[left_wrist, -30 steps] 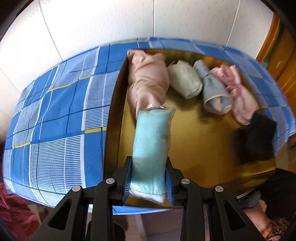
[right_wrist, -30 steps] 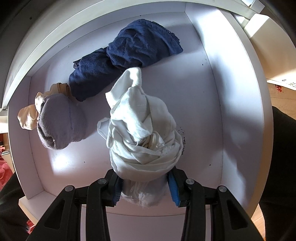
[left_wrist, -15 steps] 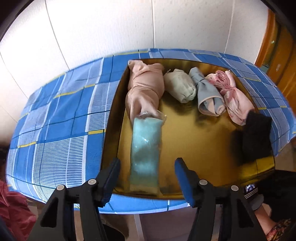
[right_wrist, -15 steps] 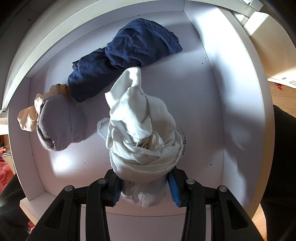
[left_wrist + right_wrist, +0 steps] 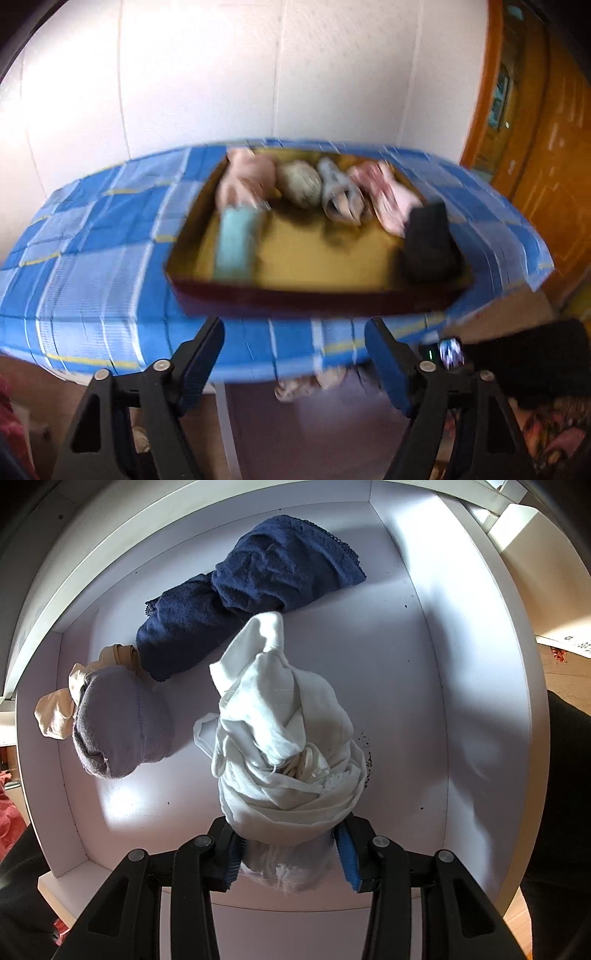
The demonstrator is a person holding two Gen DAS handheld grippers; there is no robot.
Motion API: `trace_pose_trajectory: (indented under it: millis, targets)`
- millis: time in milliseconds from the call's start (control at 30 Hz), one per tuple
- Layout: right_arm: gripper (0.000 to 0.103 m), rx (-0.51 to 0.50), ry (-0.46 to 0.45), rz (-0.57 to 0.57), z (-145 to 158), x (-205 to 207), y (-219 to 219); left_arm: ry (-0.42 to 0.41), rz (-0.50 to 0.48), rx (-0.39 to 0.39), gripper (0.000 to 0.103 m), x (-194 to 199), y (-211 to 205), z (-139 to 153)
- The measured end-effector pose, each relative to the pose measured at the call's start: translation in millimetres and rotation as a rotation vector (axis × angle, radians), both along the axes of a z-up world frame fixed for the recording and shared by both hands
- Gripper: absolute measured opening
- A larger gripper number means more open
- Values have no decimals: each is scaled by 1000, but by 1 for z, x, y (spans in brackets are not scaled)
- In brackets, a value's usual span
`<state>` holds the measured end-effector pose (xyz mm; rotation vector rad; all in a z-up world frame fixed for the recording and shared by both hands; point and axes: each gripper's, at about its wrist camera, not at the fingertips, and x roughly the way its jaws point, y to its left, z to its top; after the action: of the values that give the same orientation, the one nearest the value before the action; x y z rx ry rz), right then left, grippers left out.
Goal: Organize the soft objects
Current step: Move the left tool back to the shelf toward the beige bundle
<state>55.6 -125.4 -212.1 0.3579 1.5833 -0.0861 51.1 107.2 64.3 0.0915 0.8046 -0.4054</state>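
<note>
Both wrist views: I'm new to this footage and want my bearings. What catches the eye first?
In the right wrist view, the right gripper is shut on a white cloth bundle over a white drawer, with a navy roll behind. In the blurred left view, the open left gripper faces a gold tray of rolled cloths on a blue checked tablecloth.

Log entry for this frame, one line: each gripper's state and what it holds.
left gripper: open, empty, off the tray | light blue roll: in tray | right gripper: shut on white cloth bundle over white drawer
</note>
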Motion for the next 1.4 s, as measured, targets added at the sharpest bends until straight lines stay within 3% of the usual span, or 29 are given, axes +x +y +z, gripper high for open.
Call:
trace_pose_trajectory:
  millis: [133, 333, 467, 600, 767, 1167, 1300, 1400]
  targets:
    - [43, 1, -1, -1, 0, -1, 0, 85, -48, 51, 82, -14, -12, -35]
    - [43, 4, -2, -3, -2, -1, -1, 258, -124, 203, 82, -21, -37, -101]
    - [43, 4, -3, -4, -2, -2, -1, 326, -178, 330, 82, -27, -51, -140]
    - [43, 5, -3, -5, -2, -2, -1, 376, -209, 407, 82, -28, -59, -172]
    - [43, 6, -4, -7, -4, -3, 0, 381, -235, 473, 82, -24, -65, -198]
    - [43, 29, -1, -28, -9, -5, -1, 224, -398, 733, 82, 13, -113, -254]
    - [43, 45, 3, -41, -11, -6, 0, 207, -446, 752, 82, 27, -126, -265]
    - [43, 53, 4, -47, -14, -7, 0, 241, -457, 728, 82, 38, -130, -271]
